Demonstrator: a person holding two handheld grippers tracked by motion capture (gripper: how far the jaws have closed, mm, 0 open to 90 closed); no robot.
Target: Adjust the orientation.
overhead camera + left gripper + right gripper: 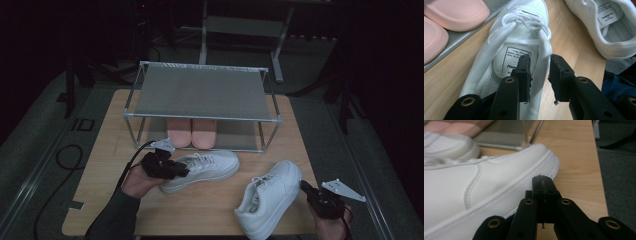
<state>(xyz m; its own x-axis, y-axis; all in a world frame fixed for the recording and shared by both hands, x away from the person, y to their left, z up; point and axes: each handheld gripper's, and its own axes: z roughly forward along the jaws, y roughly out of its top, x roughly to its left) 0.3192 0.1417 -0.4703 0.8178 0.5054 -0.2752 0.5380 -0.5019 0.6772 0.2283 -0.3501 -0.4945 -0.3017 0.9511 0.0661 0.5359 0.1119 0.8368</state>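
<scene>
1. Two white sneakers are lying on the wooden surface (210, 210), one by each pair of tongs.
2. The right tongs (543, 182) are sitting with their jaws pressed together and nothing between them, their tips just beside the sole edge of the right sneaker (486, 192). In the high view the right tongs (306, 188) are lying at that sneaker's (270, 197) outer side, near the surface's near right corner.
3. The left tongs (540, 72) are standing partly spread, straddling the collar wall of the left sneaker (521, 37): one jaw is reaching inside the shoe opening over the printed insole label, the other is staying outside it. Whether the pads are actually pressing on the wall I cannot tell.
4. In the high view the left tongs (177, 170) are sitting at the heel end of the left sneaker (210, 167), which is lying on its sole beyond and to the right of them.
5. Farther past both tongs, a metal shoe rack (200, 92) is standing on the surface, with a pair of pink slippers (191, 132) resting on its lower shelf.
</scene>
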